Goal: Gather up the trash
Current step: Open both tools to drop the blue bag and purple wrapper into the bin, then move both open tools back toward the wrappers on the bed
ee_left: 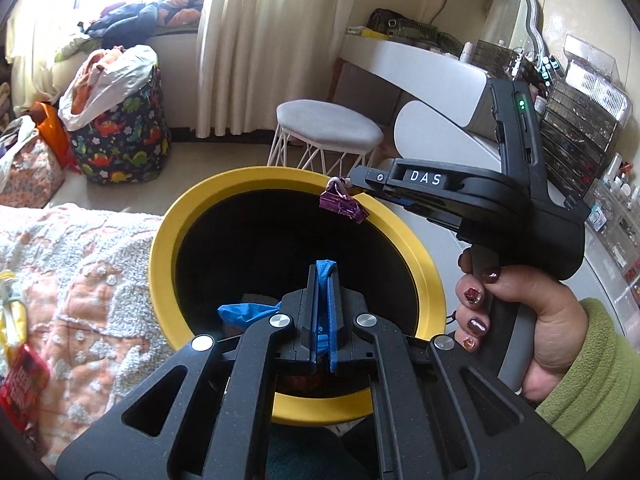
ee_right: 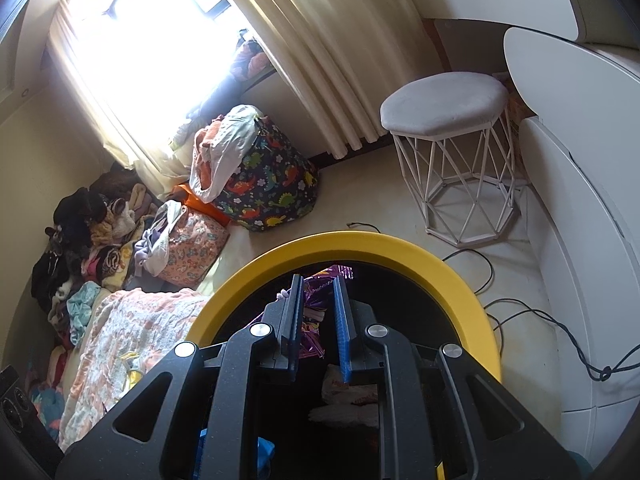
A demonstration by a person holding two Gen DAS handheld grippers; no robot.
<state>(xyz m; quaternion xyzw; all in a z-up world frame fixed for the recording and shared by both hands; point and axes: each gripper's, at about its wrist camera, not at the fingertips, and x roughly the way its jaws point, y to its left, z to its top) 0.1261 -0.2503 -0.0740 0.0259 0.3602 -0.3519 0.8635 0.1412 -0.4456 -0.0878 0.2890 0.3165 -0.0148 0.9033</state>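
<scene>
A round bin with a yellow rim and a black inside stands by the bed. My left gripper is shut on a blue plastic scrap and holds it over the bin's mouth. My right gripper reaches in from the right above the far rim, with a purple foil wrapper hanging at its tips. In the right wrist view my right gripper has its fingers a little apart over the bin rim, and the purple wrapper shows between them. Pale trash lies inside the bin.
An orange and white bedspread lies left of the bin, with a red packet at its edge. A grey stool, a dinosaur-print bag and a white dressing table stand beyond. Cables lie on the floor.
</scene>
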